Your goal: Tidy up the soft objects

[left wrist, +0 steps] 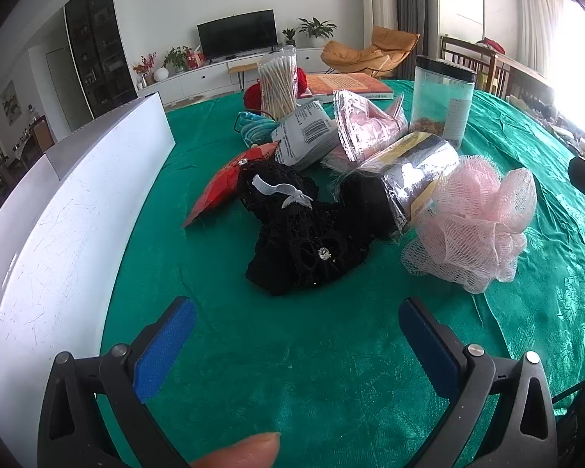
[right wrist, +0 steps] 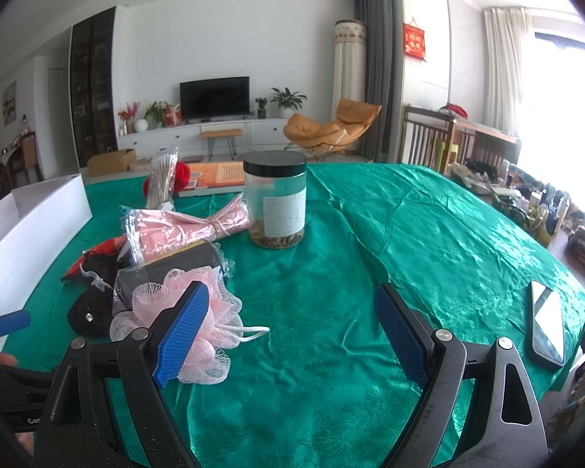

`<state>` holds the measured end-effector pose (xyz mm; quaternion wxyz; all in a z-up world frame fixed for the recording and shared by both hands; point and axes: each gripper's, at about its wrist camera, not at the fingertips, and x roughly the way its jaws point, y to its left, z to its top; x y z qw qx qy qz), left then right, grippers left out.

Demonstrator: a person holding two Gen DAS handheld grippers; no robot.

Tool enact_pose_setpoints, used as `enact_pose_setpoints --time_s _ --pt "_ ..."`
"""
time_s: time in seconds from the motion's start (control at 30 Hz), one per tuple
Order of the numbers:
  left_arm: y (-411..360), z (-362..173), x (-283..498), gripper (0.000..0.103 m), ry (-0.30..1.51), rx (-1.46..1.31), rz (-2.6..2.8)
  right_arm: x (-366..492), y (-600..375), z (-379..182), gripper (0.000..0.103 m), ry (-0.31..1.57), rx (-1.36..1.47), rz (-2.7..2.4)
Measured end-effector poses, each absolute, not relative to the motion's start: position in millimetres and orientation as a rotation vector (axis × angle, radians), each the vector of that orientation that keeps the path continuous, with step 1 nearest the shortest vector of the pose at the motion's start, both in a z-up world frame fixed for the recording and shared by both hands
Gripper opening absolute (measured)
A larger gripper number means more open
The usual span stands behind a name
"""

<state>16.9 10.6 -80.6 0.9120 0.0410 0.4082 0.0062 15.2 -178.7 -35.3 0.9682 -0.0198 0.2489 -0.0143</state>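
Note:
A pile of items lies on the green tablecloth (left wrist: 292, 351). A black lace garment (left wrist: 304, 241) with a white ribbon lies nearest my left gripper (left wrist: 297, 312), which is open and empty just short of it. A pink mesh bath pouf (left wrist: 475, 222) lies to its right; it also shows in the right wrist view (right wrist: 214, 319), partly behind my left finger. My right gripper (right wrist: 292, 304) is open and empty over bare cloth, to the right of the pouf. A wrapped black bundle (left wrist: 401, 183) and pink packets (left wrist: 366, 124) lie behind.
A white open box (left wrist: 58, 234) stands along the left. A clear jar with a black lid (right wrist: 275, 202), cotton swabs (left wrist: 279, 82), a book (left wrist: 347, 84), red yarn (left wrist: 253, 95) and a red packet (left wrist: 222, 187) are further back. A phone (right wrist: 548, 323) lies at the right edge.

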Motion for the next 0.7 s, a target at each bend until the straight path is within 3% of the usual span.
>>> enact_pose_setpoints --time_s 0.7 --pt "11.6 -103.3 23.6 0.103 0.922 0.084 0.006 15.8 -180.2 -35.6 0.089 0.504 -0.037 -0.028"
